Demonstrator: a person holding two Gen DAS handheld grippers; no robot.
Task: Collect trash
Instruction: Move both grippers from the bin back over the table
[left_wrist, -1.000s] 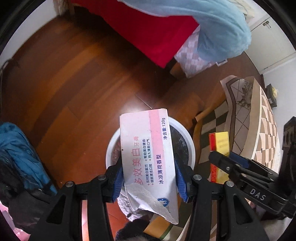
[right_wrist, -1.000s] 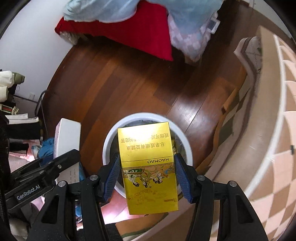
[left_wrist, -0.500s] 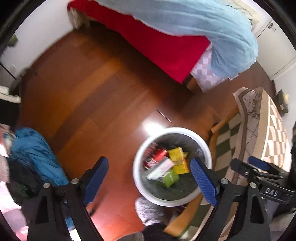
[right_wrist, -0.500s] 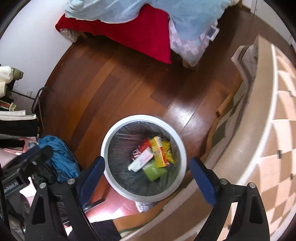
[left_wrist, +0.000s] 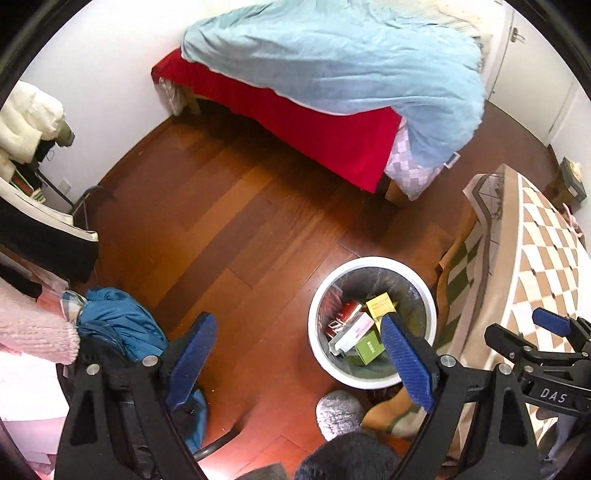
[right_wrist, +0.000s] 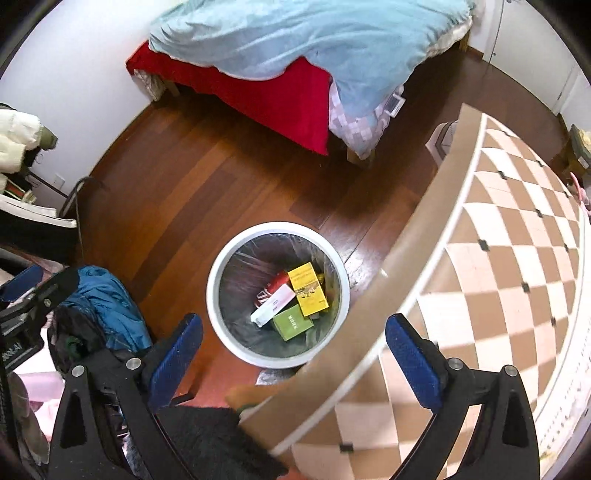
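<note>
Hovering over trash bin (right_wrist: 221, 321), both tongs (left_wrist: 299, 358) (right_wrist: 293, 358) spread, empty

The left black two-finger gripper with blue ribbed pads (left_wrist: 299, 360) is held with its jaws spread wide, and nothing is gripped between the pads. The right black two-finger gripper with blue ribbed pads (right_wrist: 295, 360) is likewise held with its jaws fully apart and empty. Both grippers are pointed downward. In each wrist view, the other gripper is seen at the frame edge.
</note>
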